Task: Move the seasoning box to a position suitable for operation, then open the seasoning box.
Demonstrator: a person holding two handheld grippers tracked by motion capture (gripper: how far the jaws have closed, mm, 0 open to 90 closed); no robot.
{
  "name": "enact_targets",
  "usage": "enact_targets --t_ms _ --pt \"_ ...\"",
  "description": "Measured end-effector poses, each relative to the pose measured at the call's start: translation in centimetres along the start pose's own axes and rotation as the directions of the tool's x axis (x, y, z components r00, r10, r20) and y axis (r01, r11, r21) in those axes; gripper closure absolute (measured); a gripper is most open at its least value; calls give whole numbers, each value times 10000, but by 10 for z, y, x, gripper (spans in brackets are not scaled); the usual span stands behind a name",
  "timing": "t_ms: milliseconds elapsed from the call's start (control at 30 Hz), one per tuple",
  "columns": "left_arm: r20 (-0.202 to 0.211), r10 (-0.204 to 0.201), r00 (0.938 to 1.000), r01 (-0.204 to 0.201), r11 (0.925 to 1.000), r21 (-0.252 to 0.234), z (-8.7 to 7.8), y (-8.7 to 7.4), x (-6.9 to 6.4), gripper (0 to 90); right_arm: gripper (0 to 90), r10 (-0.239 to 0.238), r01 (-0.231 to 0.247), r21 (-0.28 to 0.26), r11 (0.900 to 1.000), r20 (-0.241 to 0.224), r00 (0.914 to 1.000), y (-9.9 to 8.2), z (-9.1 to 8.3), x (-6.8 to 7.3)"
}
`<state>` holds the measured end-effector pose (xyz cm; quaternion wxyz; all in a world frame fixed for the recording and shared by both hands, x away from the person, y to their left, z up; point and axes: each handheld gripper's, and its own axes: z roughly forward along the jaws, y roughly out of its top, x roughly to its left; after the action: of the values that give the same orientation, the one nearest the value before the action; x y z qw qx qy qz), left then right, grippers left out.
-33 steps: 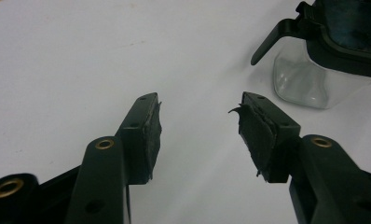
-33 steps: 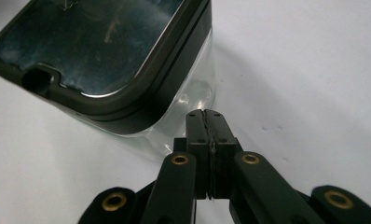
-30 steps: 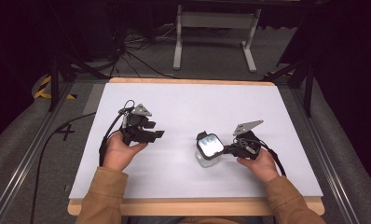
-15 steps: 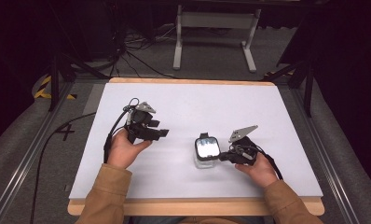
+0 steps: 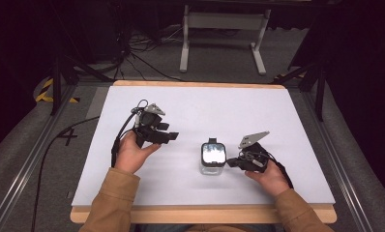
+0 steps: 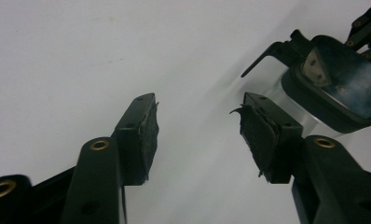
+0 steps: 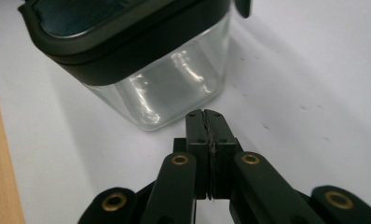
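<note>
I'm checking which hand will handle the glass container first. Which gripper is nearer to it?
Right. The right gripper, jaws shut on nothing, sits just beside the glass container. The left gripper, open, is farther off to the container's other side.

White tabletop with a wooden edge along the near side, plain and bare across the far half. Beyond it, grey floor, and a pale metal stand planted there on two feet. Black cables snake over the floor to its left. Yellow-and-black hazard tape sits at far left. Metal rails run down both sides, with a "4" mark by the left rail.
</note>
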<state>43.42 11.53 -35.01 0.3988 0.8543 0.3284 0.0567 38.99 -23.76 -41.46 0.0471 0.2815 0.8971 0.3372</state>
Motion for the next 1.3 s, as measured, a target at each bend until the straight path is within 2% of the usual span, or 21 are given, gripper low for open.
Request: enact_targets --t_ms 67,133,267,367,600,767,833,867,933,1000,1033,1067,1100,1167,1200,1267,1300 --pt "245 -32 9997 30 10000 49 0 5 -4 516 894 98 -96 -184 9998 141 9999 -2 -6 -3" --pt "336 396 9987 -394 9992 -46 -1 8 -9 591 893 262 -254 -390 9989 215 9994 -5 -12 -5" --pt "1004 744 9922 -713 9969 -341 -2 19 -21 660 893 437 -409 -652 9970 421 9982 -10 -22 -6" --pt "1276 941 9873 -874 9945 -571 0 28 -27 664 893 544 -501 -808 9955 529 9971 -13 -28 -6" --pt "1984 1137 9735 -1121 9935 -193 19 44 -34 666 893 746 -676 -962 9931 715 9946 -23 -36 -6" --pt "1951 1427 9703 -1420 9897 -180 35 50 -41 652 893 766 -692 -954 9930 759 9942 -26 -36 -2" --pt "1841 1483 9716 -1500 9887 -46 42 52 -42 645 893 727 -650 -985 9930 767 9944 -26 -36 -2" --pt "2100 1254 9696 -1281 9918 -11 47 53 -41 647 893 742 -669 -945 9933 763 9943 -26 -35 -1" --pt "2460 1119 9628 -1134 9935 -79 52 53 -40 659 893 703 -630 -947 9935 757 9946 -26 -35 0" --pt "2589 1003 9607 -1023 9947 -60 55 52 -40 670 893 689 -614 -962 9935 760 9947 -26 -34 0" --pt "2811 971 9547 -993 9950 -63 58 52 -40 670 893 710 -639 -943 9935 739 9947 -26 -34 0" --pt "3094 1077 9448 -1096 9939 -113 60 50 -40 684 893 687 -613 -953 9936 756 9948 -26 -34 1" --pt "3165 1168 9414 -1157 9930 -224 61 49 -41 697 893 685 -615 -949 9936 731 9950 -26 -34 1" --pt "2929 1178 9489 -1139 9930 -303 63 49 -43 719 893 633 -565 -948 9939 705 9955 -25 -33 2" --pt "2861 1166 9511 -1127 9932 -300 65 49 -45 737 893 570 -497 -968 9941 732 9957 -25 -33 3" --pt "2817 1219 9517 -1209 9924 -212 69 49 -46 775 893 560 -492 -954 9942 697 9960 -25 -32 4" --pt "2718 1184 9550 -1207 9927 -80 71 49 -48 795 893 543 -475 -951 9943 705 9960 -25 -32 4"
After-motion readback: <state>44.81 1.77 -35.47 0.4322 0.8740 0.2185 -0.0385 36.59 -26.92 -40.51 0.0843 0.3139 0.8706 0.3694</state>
